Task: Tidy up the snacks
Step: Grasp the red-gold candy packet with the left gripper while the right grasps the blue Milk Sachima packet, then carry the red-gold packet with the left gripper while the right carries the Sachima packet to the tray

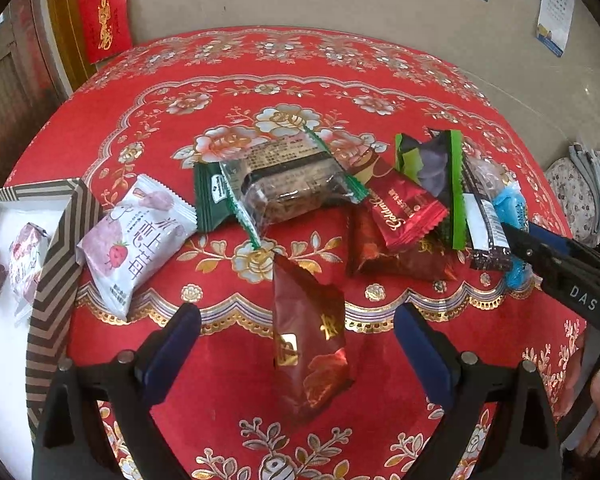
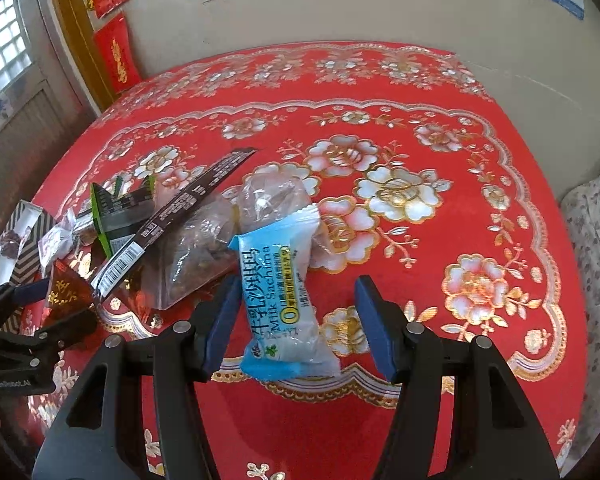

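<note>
Several wrapped snacks lie in a pile on the red floral tablecloth [image 1: 380, 64]. My left gripper [image 1: 298, 330] is open around a dark red gold-printed packet [image 1: 310, 340], not touching it. My right gripper [image 2: 296, 308] is open around a blue milk sachima packet [image 2: 280, 304]; its left finger pad [image 2: 224, 320] is close beside the packet. In the left wrist view the right gripper [image 1: 516, 236] reaches in from the right at that blue packet [image 1: 512, 208]. A white strawberry packet [image 1: 134, 236] lies by a striped box [image 1: 60, 256] at the left, which holds a few snacks.
The pile includes a clear green-edged cake packet [image 1: 288, 184], a red packet [image 1: 404, 208], a black-and-green packet [image 1: 432, 168] and a dark barcode packet [image 1: 484, 228]. A wall stands behind the table. Floral cushions [image 2: 596, 240] lie to the right.
</note>
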`<control>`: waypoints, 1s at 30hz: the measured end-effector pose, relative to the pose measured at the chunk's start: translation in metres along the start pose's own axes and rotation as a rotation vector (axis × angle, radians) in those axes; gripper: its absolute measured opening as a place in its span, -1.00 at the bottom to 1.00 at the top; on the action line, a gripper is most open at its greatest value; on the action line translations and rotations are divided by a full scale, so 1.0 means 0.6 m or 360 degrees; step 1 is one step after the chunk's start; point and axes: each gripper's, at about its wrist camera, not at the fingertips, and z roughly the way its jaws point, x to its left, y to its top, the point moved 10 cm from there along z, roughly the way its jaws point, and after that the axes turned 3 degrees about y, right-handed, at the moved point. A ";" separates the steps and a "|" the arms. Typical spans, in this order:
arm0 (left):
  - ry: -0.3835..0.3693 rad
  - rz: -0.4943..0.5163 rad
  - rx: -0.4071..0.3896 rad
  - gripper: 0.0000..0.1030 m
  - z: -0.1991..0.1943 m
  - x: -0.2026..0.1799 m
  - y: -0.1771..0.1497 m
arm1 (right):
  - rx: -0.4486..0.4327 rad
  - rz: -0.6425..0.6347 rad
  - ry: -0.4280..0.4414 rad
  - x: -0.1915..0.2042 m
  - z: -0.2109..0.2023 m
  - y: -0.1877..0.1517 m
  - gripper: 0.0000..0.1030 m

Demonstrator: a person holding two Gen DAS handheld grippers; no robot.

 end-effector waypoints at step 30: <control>0.0023 0.0053 -0.0243 -0.38 -0.100 0.038 -0.019 | -0.0169 -0.0137 0.0147 0.126 -0.100 -0.056 -0.48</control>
